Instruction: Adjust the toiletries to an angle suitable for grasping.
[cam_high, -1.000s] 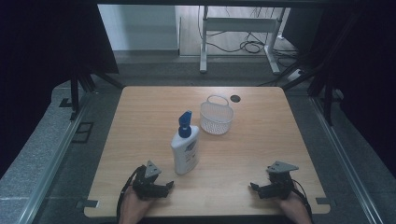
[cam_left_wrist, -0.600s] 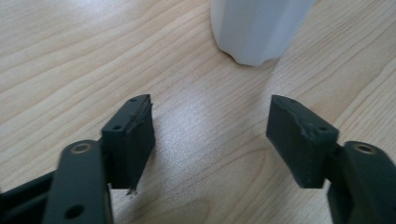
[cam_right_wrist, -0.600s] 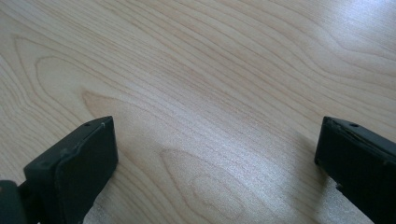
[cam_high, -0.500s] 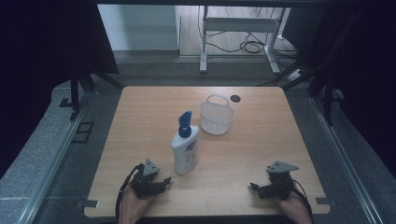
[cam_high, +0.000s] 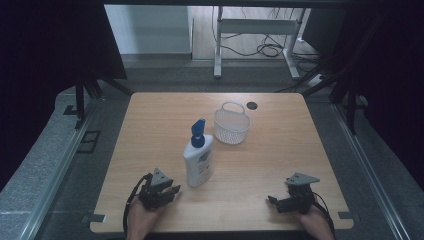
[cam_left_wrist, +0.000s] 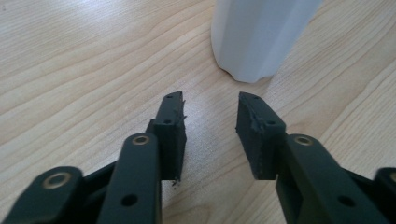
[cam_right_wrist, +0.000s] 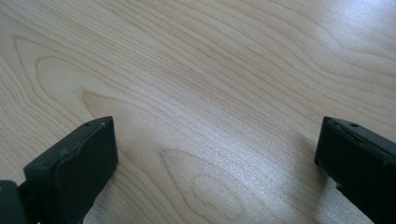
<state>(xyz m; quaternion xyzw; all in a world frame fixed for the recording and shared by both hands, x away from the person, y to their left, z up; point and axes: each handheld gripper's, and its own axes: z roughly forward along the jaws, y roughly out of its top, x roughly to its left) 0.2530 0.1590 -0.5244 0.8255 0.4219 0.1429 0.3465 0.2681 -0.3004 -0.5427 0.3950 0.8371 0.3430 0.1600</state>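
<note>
**Left jaws narrowing beside the lotion bottle**

Right now the left gripper (cam_high: 172, 190) sits low-left of the high view, w/ its jaws part-closed; they've just been closing, w/ bare wood between them, nothing pinched. In the left gripper view the white bottle (cam_left_wrist: 261, 37) base stands just past the tips, upper centre-right, not touching. The bottle (cam_high: 198, 160) is upright mid-table, blue pump on top. A white basket (cam_high: 231, 125) stands up-right of it, near but apart. The right gripper (cam_high: 272, 201) rests lower right, its fingers (cam_right_wrist: 74, 163) spread wide over the bare table (cam_high: 150, 120).
</note>
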